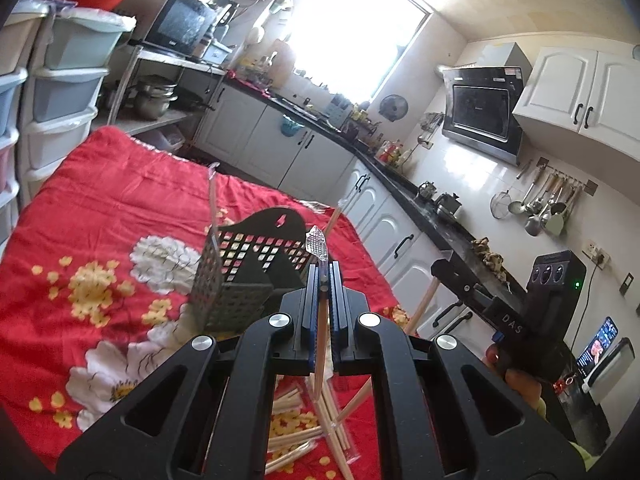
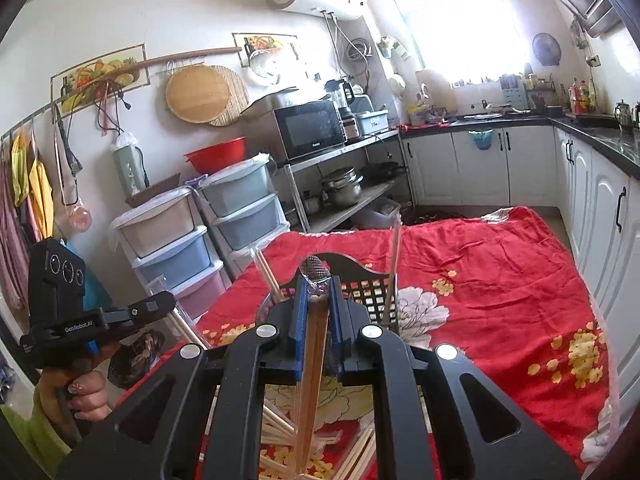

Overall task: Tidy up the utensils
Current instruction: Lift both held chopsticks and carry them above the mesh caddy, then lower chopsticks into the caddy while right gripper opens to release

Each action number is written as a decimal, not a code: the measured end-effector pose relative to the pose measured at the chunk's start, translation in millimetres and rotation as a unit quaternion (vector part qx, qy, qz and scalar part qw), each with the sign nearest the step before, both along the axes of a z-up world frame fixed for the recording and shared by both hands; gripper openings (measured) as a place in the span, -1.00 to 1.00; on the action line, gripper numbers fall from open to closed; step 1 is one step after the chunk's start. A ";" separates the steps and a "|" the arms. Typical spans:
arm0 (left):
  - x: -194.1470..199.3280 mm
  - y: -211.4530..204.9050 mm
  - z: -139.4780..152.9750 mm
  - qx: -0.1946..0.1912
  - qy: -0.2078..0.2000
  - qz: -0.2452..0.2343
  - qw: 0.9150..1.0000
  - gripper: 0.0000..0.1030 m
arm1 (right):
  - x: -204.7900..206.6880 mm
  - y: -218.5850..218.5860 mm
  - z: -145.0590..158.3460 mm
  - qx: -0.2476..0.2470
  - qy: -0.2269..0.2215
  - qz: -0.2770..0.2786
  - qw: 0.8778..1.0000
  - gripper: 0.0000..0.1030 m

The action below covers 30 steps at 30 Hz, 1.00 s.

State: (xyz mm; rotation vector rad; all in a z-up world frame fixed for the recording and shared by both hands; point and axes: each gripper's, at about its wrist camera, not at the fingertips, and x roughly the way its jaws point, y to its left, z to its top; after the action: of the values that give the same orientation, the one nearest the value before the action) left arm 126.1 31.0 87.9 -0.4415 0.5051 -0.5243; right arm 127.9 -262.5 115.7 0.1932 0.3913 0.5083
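Note:
My left gripper (image 1: 322, 276) is shut on a wrapped pair of wooden chopsticks (image 1: 320, 344), its clear wrapper end sticking up past the fingertips. It is just in front of a black perforated utensil holder (image 1: 240, 272) on the red floral cloth (image 1: 100, 208); one wrapped pair (image 1: 211, 200) stands in the holder. My right gripper (image 2: 317, 292) is shut on another wrapped pair of chopsticks (image 2: 310, 380), close above the same holder (image 2: 372, 292), where a pair (image 2: 391, 268) stands upright. Several loose wrapped chopsticks (image 1: 296, 436) lie on the cloth below both grippers; they also show in the right wrist view (image 2: 280, 432).
White cabinets with a black counter (image 1: 420, 196) run along one side. Stacked plastic drawers (image 2: 168, 248) and a metal shelf with pots (image 2: 344, 192) stand past the cloth's far edge. The other gripper appears at each view's edge (image 1: 552, 304), (image 2: 60, 304).

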 end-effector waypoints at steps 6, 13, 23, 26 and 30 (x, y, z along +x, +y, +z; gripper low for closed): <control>6.7 -3.4 14.2 0.000 -0.016 -0.002 1.000 -0.96 | 3.0 -1.4 11.5 0.001 -0.014 -0.005 1.000 -0.79; 13.5 -5.0 30.8 -0.004 -0.037 0.000 0.999 -0.96 | 7.1 1.3 28.1 -0.003 -0.034 -0.007 0.999 -0.79; 20.2 -3.7 58.5 -0.006 -0.069 0.011 0.998 -0.96 | 12.6 4.1 56.4 -0.007 -0.071 -0.011 0.997 -0.79; 22.2 -4.1 68.8 -0.006 -0.081 0.016 0.997 -0.96 | 15.5 6.6 65.8 -0.008 -0.081 -0.014 0.997 -0.79; 22.4 -4.1 80.1 -0.006 -0.096 0.022 0.995 -0.96 | 16.6 11.5 77.7 -0.013 -0.097 -0.019 0.995 -0.79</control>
State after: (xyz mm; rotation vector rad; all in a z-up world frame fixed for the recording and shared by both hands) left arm 148.5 27.0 168.0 -0.4082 0.3078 -0.5212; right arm 144.5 -251.0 193.4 0.1253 0.2040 0.4793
